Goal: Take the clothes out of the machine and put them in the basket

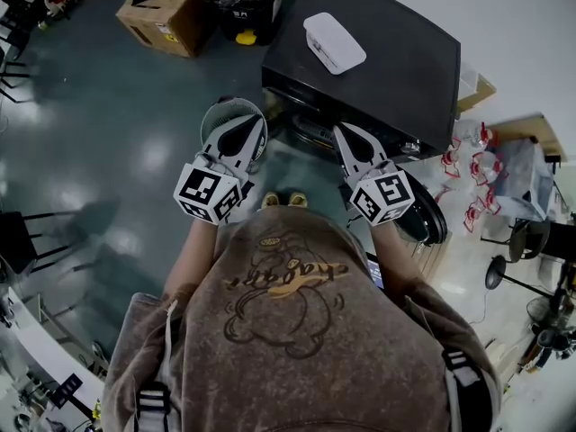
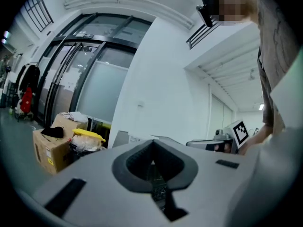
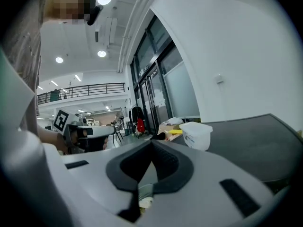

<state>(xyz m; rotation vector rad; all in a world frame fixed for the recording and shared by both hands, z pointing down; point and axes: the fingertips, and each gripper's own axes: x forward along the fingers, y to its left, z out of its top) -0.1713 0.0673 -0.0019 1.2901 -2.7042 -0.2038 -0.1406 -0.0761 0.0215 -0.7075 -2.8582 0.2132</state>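
In the head view a black machine (image 1: 396,61) stands ahead and to the right, and its round dark door (image 1: 425,216) hangs open at the right. A round pale basket (image 1: 222,112) sits on the floor left of the machine. My left gripper (image 1: 243,131) is shut and empty, with its tip over the basket's rim. My right gripper (image 1: 346,135) is also shut and empty, held level in front of the machine's dark front. No clothes show in any view. The left gripper view has its jaws (image 2: 152,149) closed; the right gripper view likewise (image 3: 151,143).
A white lidded box (image 1: 334,42) (image 3: 195,134) lies on the machine's top. A cardboard box (image 1: 166,12) (image 2: 49,150) and a yellow-lidded bin (image 2: 87,138) stand on the floor at the far left. Fans and red-white clutter (image 1: 472,187) crowd the right side. Chairs (image 1: 22,237) stand at the left.
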